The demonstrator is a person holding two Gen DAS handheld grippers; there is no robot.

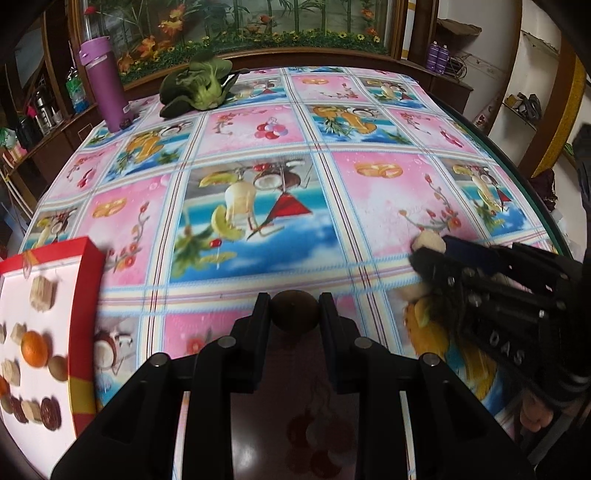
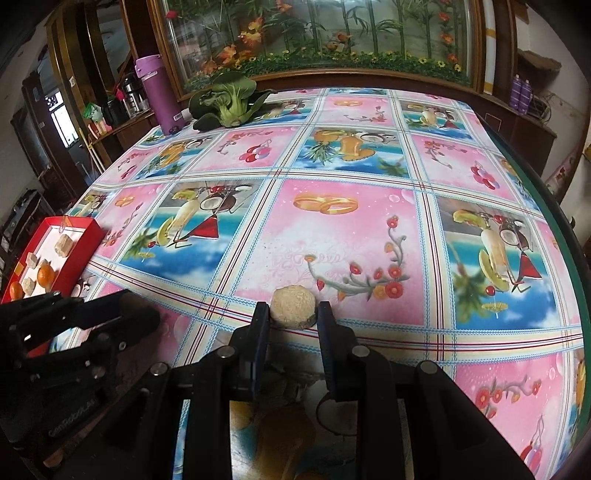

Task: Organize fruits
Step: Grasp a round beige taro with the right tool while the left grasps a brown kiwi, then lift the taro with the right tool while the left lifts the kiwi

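Observation:
My left gripper (image 1: 294, 312) is shut on a dark brown round fruit (image 1: 294, 310), held over the near part of the table. My right gripper (image 2: 293, 314) is shut on a pale beige round cake-like piece (image 2: 293, 307); it also shows in the left wrist view (image 1: 428, 242) at the right. A red box (image 1: 86, 317) with a white floor lies at the left and holds an orange (image 1: 34, 349), a brown fruit (image 1: 58, 367), beige blocks and dark round pieces. The box shows in the right wrist view (image 2: 79, 251) too.
The table has a colourful fruit-print cloth (image 1: 369, 206). A purple bottle (image 1: 105, 85) and a green leafy vegetable (image 1: 201, 86) stand at the far left edge. A wooden cabinet with a painted glass panel (image 2: 317, 33) is behind the table. Shelves flank both sides.

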